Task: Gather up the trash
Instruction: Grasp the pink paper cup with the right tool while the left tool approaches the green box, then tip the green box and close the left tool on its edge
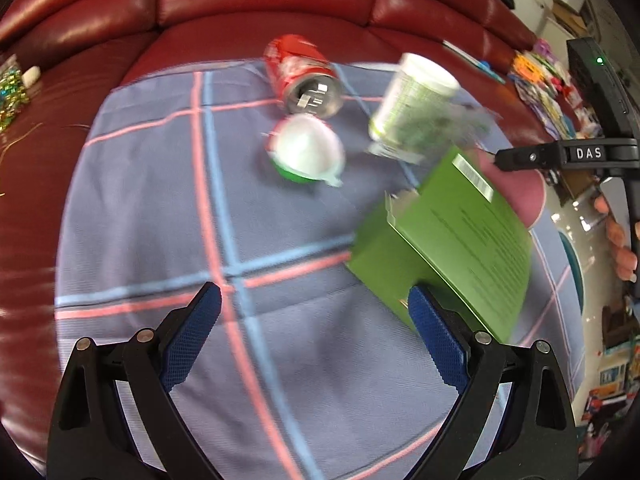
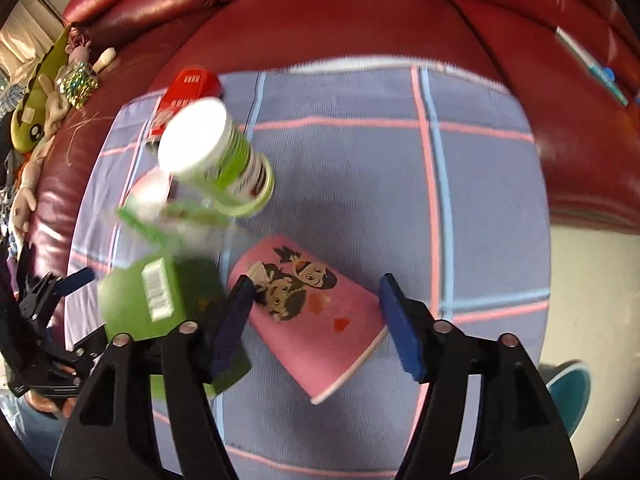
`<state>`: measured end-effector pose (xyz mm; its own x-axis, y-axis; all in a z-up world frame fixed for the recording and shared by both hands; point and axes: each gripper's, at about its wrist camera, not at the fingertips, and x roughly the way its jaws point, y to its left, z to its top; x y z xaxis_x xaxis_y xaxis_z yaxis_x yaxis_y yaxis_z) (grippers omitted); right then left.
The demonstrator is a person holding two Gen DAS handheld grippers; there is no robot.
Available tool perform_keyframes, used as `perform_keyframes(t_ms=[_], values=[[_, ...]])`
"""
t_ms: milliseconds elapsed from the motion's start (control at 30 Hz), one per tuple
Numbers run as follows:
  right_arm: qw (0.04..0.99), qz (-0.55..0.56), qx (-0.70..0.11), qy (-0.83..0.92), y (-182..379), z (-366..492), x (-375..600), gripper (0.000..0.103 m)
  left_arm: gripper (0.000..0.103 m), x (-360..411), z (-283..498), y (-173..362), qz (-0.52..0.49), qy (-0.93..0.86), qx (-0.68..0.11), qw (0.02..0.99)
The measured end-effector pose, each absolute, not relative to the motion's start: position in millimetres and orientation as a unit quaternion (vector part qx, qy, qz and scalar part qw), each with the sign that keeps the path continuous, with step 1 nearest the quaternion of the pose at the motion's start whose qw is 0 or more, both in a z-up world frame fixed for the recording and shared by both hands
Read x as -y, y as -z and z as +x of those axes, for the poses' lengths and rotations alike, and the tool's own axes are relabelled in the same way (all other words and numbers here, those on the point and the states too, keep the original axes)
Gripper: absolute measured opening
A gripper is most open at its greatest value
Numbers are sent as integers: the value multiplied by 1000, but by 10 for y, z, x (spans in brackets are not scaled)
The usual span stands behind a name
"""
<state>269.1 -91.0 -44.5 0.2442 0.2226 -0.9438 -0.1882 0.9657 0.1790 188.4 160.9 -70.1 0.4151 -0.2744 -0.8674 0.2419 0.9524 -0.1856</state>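
Trash lies on a blue checked cloth (image 1: 160,208) spread over a sofa seat. My right gripper (image 2: 316,320) points down, shut on a pink cartoon paper cup (image 2: 312,320) that lies on its side, a pad against each flank. A green carton (image 2: 160,300) sits just left of it. Beyond stand a white-lidded green tub (image 2: 216,160), blurred, and a red can (image 2: 188,88). My left gripper (image 1: 316,320) is open over bare cloth, with the green carton (image 1: 452,240) just outside its right finger. Farther off are the red can (image 1: 304,76), a white foil-lidded pot (image 1: 306,154) and the tub (image 1: 416,100).
The cloth (image 2: 360,160) rests on a red leather sofa (image 2: 340,12) whose back curves around behind. Soft toys (image 2: 36,120) pile at the sofa's left end. A pen-like object (image 2: 592,64) lies on the right. A hand (image 1: 618,240) grips the other tool. Glossy floor (image 2: 588,264) shows right.
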Motion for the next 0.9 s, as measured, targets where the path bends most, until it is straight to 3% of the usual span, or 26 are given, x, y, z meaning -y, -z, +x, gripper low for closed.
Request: perform_keyframes(t_ms=[300,367,467,900], values=[[762,18,-631,-144,648,2484,976,72,94,-1392,1803,751,-3,179,-521,835],[761,31,-630,-148,667,2473,1021,64,94,-1379,1785,759,2,182,-522,833],[766,39,-625,-146,637,2425,1069,61,94,-1351,1812,727,23,187,-518,834],[776,116,-614,-91,616,2008,1639,61,94,-941,2062,417,59,324,-482,812]])
